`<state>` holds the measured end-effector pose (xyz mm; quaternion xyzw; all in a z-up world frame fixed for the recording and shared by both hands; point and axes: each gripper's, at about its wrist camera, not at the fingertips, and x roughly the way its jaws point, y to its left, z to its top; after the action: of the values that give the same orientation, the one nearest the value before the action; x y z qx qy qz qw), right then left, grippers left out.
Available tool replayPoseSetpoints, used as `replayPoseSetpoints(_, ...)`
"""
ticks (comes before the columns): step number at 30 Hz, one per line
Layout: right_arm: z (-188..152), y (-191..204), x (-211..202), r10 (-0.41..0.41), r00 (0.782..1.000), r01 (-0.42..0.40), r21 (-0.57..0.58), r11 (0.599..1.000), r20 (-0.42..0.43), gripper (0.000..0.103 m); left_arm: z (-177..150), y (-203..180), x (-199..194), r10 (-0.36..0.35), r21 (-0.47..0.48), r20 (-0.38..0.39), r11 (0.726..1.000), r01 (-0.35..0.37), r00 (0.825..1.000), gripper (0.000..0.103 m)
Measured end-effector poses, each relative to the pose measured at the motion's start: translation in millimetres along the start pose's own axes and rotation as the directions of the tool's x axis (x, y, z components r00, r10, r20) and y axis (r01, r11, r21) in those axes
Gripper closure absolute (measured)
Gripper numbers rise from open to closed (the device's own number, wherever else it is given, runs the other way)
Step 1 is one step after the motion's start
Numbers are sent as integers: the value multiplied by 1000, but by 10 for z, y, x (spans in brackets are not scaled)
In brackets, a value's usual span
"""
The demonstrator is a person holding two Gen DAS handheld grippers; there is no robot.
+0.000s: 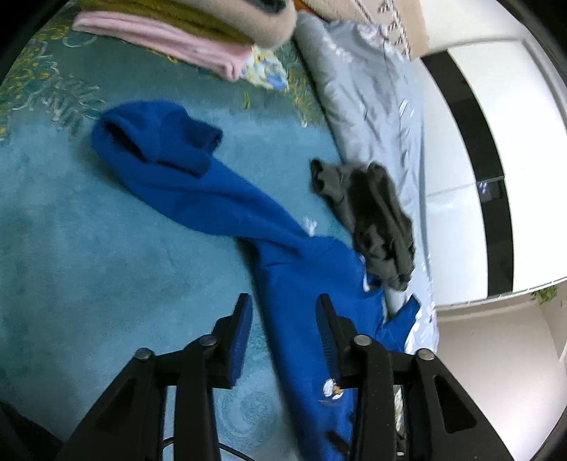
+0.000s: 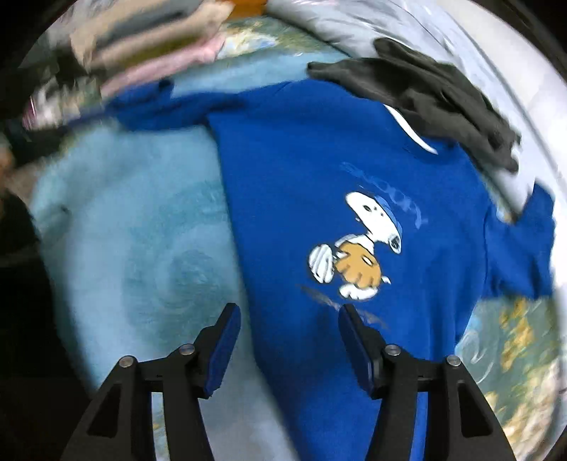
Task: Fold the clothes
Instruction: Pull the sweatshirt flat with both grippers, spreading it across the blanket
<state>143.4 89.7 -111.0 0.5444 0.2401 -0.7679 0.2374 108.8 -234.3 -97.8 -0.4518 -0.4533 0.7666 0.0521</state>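
Observation:
A blue sweatshirt (image 2: 301,170) with a cartoon dog print lies spread on a teal carpet (image 2: 134,220). In the left wrist view the blue sweatshirt (image 1: 226,198) has one long sleeve stretched away toward the upper left. My left gripper (image 1: 283,305) hovers open above the garment's edge, nothing between its blue pads. My right gripper (image 2: 288,315) is open above the sweatshirt's body near the print, its pads clear of the cloth. A crumpled dark grey garment (image 1: 372,216) rests by the sweatshirt's collar, and that dark grey garment (image 2: 425,95) overlaps the blue shoulder.
A stack of folded clothes (image 1: 184,32), pink and olive among them, sits on the carpet (image 1: 88,230) at the far side. A pale grey quilt (image 1: 375,92) runs along the carpet's right edge. Beyond it lies white floor (image 1: 496,124) with a dark strip.

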Motion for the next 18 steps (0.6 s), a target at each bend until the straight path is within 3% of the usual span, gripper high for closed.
replayPoseSetpoints(4,-31,307,145,-68,997,63,-119,991,-40,43,4,90,-223,-39,-56,71,997,43,997,58)
replayPoseSetpoints(6,-63,422,205,-163,986,156,-184,970,-22,44,7,128,-274,-51,-83,85,995,58,995,58)
replayPoseSetpoints(9,-78,455,295,-263,965,252,-211,944,-25,57,2,130,-318,-61,-89,92,994,69,994,57)
replayPoseSetpoints(12,-82,465,331,-278,960,259,-242,935,-46,63,-4,143,-335,-57,-92,87,994,65,995,57)
replayPoseSetpoints(14,-57,412,270,-273,961,256,-236,938,-44,81,-10,164,-345,-57,-101,85,993,66,995,57)
replayPoseSetpoints(16,-25,324,181,-252,967,239,-207,949,-41,88,-11,200,-364,-64,-121,91,990,75,994,57)
replayPoseSetpoints(18,15,199,50,-236,972,228,-182,957,-23,90,-12,218,-374,-66,-127,91,989,77,994,57)
